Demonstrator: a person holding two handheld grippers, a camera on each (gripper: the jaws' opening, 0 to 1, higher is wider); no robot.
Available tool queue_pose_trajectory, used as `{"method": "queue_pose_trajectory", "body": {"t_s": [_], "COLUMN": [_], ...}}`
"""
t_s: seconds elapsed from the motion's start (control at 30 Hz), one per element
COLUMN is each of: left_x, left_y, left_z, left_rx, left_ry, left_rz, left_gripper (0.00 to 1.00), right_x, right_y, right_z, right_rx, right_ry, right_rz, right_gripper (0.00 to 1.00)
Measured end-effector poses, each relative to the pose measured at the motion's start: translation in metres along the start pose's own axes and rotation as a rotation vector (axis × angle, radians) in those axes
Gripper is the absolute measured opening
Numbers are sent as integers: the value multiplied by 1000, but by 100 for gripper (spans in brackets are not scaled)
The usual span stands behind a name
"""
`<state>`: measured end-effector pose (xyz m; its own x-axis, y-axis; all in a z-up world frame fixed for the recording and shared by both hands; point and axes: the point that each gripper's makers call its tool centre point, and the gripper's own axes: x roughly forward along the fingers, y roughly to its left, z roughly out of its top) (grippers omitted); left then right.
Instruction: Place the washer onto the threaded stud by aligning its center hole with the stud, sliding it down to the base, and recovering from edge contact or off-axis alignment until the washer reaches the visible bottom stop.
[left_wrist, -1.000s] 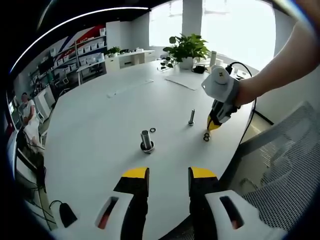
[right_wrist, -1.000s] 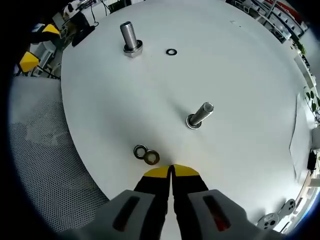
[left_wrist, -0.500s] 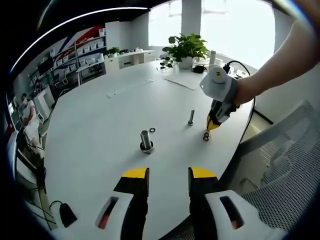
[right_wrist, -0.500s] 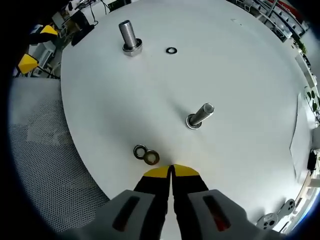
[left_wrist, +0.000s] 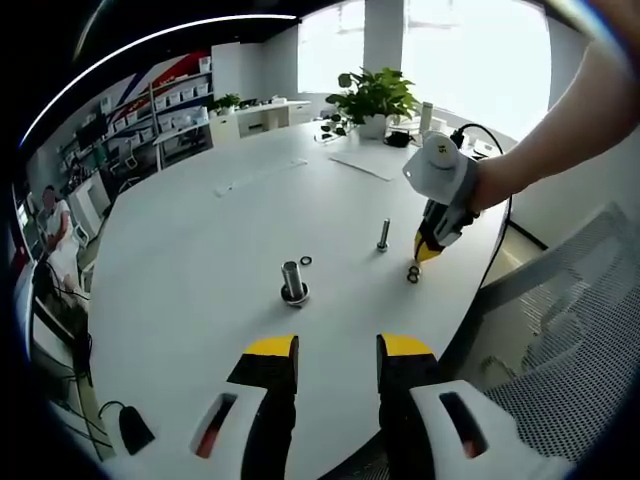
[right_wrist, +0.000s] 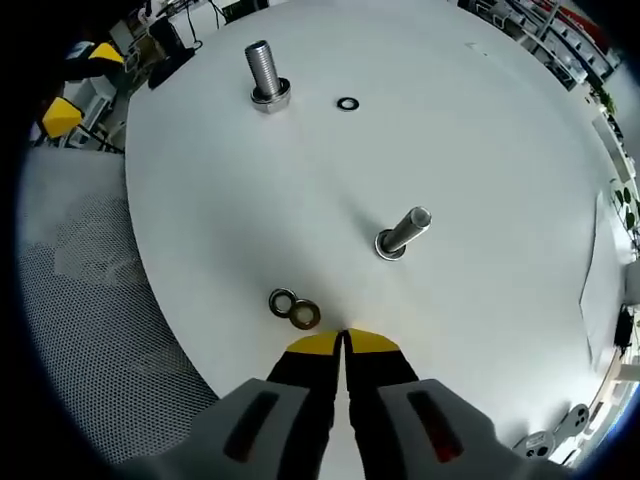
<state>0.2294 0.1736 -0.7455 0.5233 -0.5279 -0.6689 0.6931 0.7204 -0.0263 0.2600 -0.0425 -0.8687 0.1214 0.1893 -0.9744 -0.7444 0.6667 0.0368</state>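
Washers (right_wrist: 294, 309) are lying flat on the table (right_wrist: 480, 120) as a touching pair, just beyond your right gripper (right_wrist: 343, 343), whose jaws are pressed together with nothing between them. You're hovering close over that pair, so by my read you're lining up the pick, and nothing is threaded yet. Nearer stud (right_wrist: 402, 232) is standing a little way ahead and to the right in the right gripper view, its shaft looking bare and a ring sitting at its base; the big stud (right_wrist: 265, 72) is well apart at the far side, with a loose small washer (right_wrist: 347, 104) beside it. Your left gripper (left_wrist: 338, 346) is waiting back at the near edge with its jaws apart and empty, and from there you're seeing the big stud (left_wrist: 292, 281), the thin one (left_wrist: 383, 234) and your right gripper (left_wrist: 428, 250) tipped down next to the washers (left_wrist: 412, 273). Since the two are touching, you're going to want to open up first, then come at just one from its outer edge so the other isn't dragged along. A flat washer is hard to lift off a smooth top, so try tipping an edge up. Keep it level over the stud; if it's catching on the thread, back off and recentre.
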Motion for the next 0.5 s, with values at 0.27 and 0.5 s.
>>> {"method": "queue_pose_trajectory", "body": {"t_s": [0.27, 0.5], "left_x": [-1, -2], "left_y": [1, 0], "left_z": [1, 1], "left_rx": [-3, -1], "left_ry": [-5, -7], "left_rz": [3, 5], "left_gripper": [30, 30], "right_x": [-1, 0], "right_y": [14, 23], "right_z": [1, 11], "right_rx": [-126, -206], "right_ry": [0, -23], "right_rz": [8, 14], "right_gripper": [19, 19]}}
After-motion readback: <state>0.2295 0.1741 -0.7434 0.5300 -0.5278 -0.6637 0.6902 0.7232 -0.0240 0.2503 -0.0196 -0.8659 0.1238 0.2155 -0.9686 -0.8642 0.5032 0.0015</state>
